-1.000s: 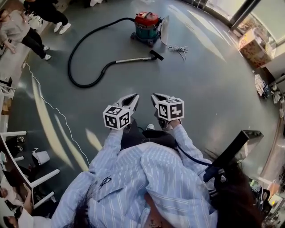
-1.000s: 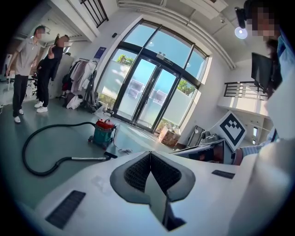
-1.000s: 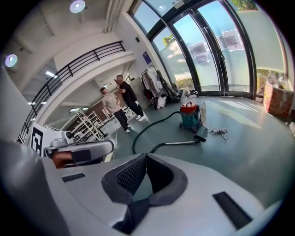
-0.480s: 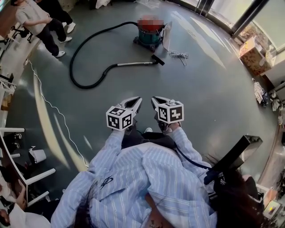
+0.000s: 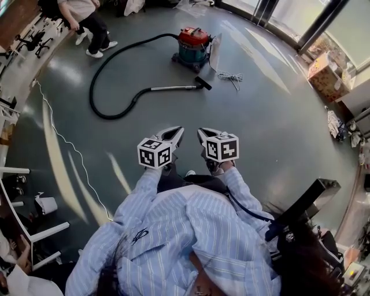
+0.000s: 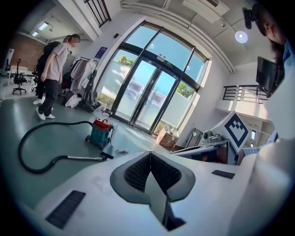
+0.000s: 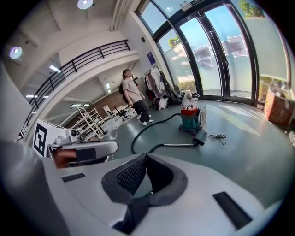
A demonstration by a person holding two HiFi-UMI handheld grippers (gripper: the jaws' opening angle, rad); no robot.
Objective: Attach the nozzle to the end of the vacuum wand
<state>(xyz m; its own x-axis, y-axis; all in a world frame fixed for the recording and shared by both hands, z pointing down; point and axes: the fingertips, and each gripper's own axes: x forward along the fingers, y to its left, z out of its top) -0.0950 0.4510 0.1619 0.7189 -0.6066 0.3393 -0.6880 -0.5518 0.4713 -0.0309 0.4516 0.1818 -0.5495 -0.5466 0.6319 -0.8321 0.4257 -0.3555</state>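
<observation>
A person in a blue striped shirt (image 5: 191, 231) stands on the grey floor (image 5: 277, 121) of a glass-fronted hall. They hold the left gripper (image 5: 175, 134) and right gripper (image 5: 202, 133) side by side at waist height. Both grippers have their jaws pressed together with nothing between them, and both are angled towards the work ahead, a carrying pose that suits empty tools well apart from their target.

Across the floor lies the vacuum wand (image 5: 170, 88), its metal tube flat on the ground. The black nozzle (image 5: 202, 83) sits at its far end. From this distance it cannot be judged whether the nozzle is pushed home on the tube or only lying against it, so the scene fits a joint already made as well as one waiting to be made.

A black hose (image 5: 91, 87) loops from the wand to the red-topped canister (image 5: 192, 45), and a loose coil of cord (image 5: 231, 77) lies just beside the nozzle. A bystander (image 5: 87, 17) walks at the far edge.
</observation>
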